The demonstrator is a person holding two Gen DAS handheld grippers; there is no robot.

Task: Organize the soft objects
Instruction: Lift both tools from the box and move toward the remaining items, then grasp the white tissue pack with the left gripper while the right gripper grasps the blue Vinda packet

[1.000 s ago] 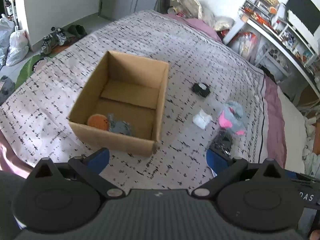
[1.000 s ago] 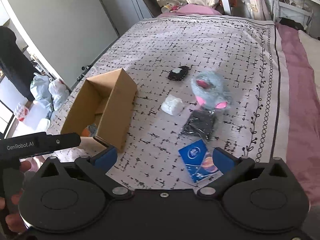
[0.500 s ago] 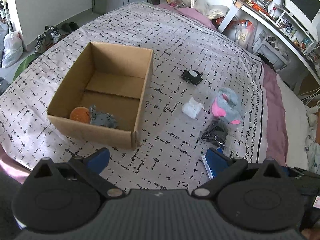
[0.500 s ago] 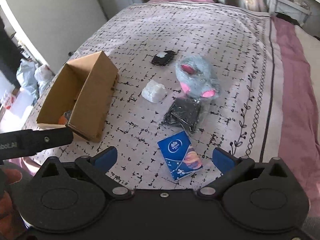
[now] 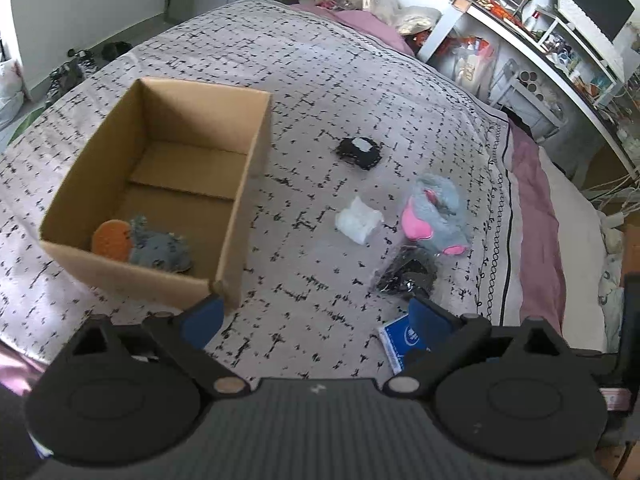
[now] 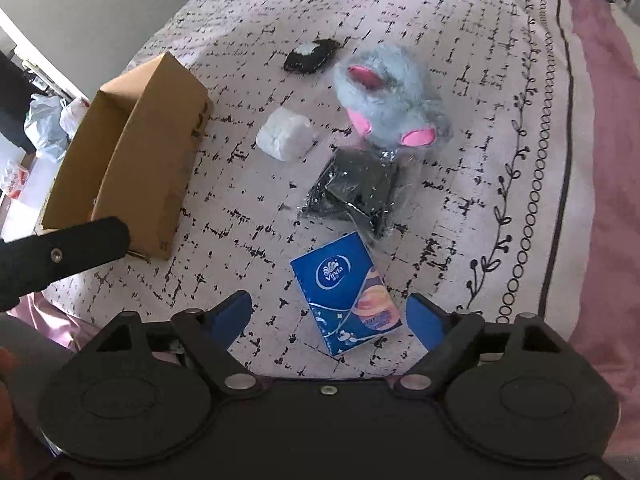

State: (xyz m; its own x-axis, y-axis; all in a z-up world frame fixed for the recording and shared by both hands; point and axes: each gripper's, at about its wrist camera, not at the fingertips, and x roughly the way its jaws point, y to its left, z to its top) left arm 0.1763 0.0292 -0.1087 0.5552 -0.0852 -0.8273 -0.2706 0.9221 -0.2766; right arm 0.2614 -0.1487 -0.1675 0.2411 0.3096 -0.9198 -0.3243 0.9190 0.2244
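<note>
A blue tissue pack (image 6: 344, 292) lies flat on the patterned bedspread (image 6: 460, 60). My right gripper (image 6: 330, 316) hangs just above it with its jaws closing, one on each side of the pack, pads clear of it. Beyond lie a bagged black item (image 6: 360, 192), a grey and pink plush (image 6: 392, 100), a white wad (image 6: 286, 138) and a small black piece (image 6: 310, 56). The cardboard box (image 5: 132, 276) on the left holds an orange thing (image 5: 112, 238) and a grey soft thing (image 5: 160, 248). My left gripper (image 5: 314, 316) is open over bare bedspread, its right finger covering part of the tissue pack (image 5: 394, 340).
The left gripper's black handle (image 6: 64, 256) juts in beside the box (image 6: 152, 160). A purple blanket (image 6: 600, 160) borders the bedspread on the right. Cluttered white shelves (image 5: 560, 40) stand past the bed; shoes (image 5: 76, 68) and plastic bags (image 6: 48, 120) lie on the floor.
My right gripper has sunk toward the tissue pack and tipped downward, and its jaws have narrowed around it. My left gripper has drifted right and lower, so the box sits further left.
</note>
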